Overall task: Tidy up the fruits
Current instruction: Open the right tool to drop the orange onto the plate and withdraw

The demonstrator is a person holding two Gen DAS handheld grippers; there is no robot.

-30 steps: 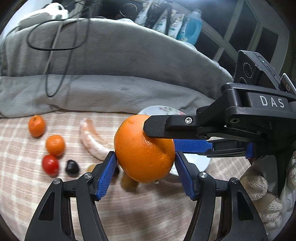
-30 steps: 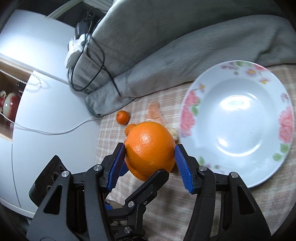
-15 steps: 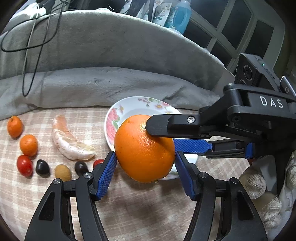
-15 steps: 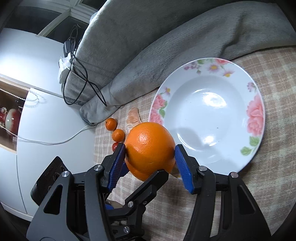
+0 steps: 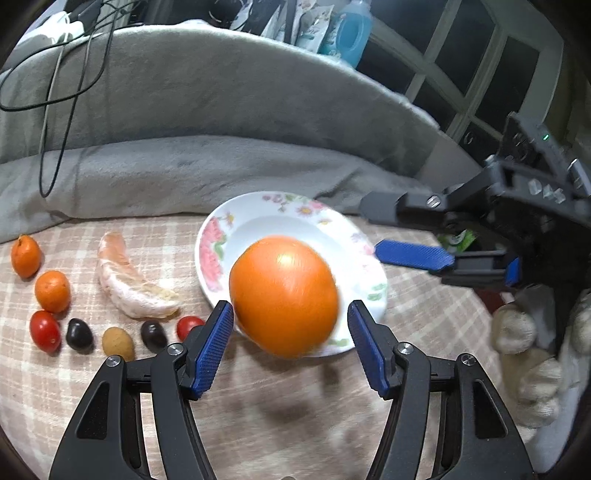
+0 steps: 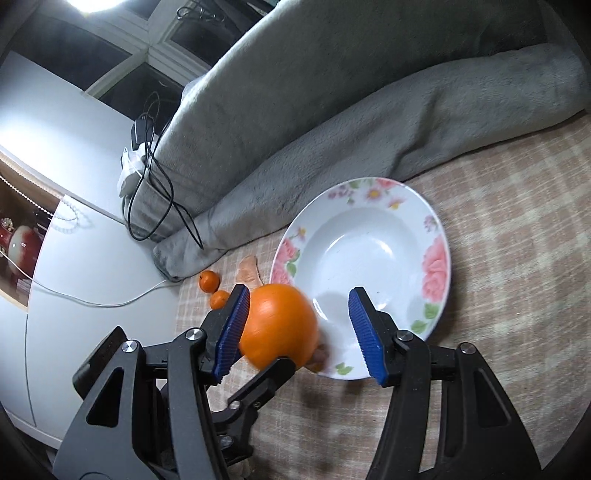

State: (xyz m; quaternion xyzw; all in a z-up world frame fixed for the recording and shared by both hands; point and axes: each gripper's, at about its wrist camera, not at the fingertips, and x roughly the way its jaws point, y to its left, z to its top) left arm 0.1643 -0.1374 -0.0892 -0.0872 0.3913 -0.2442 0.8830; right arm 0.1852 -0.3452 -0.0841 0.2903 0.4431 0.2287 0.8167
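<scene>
The orange [image 5: 284,295] is blurred and hangs just over the near rim of the flowered plate [image 5: 280,221], between the blue pads of the left gripper [image 5: 290,310]. The pad at 9 o'clock touches its edge, but a strip of plate shows before the pad at 3 o'clock, so I judge these jaws as apart and not clamping. The right gripper [image 6: 299,295] stands at 3 o'clock, its fingers spread and nothing between them in the left view.

The plate is empty, so the sorting has hardly begun. At 9 o'clock of the plate wait 1 peeled segment [image 5: 129,284], 2 small oranges [image 5: 52,291], 2 cherry tomatoes [image 5: 45,329], 2 dark fruits [image 5: 78,333] and 1 brownish one [image 5: 117,343].

All lies on a checked beige cloth [image 5: 295,406], soft by its look. At 12 o'clock is a folded grey blanket [image 5: 221,129] with black cables [image 5: 55,92], then a blue bottle [image 5: 351,29] and dark window panes [image 5: 480,74].
</scene>
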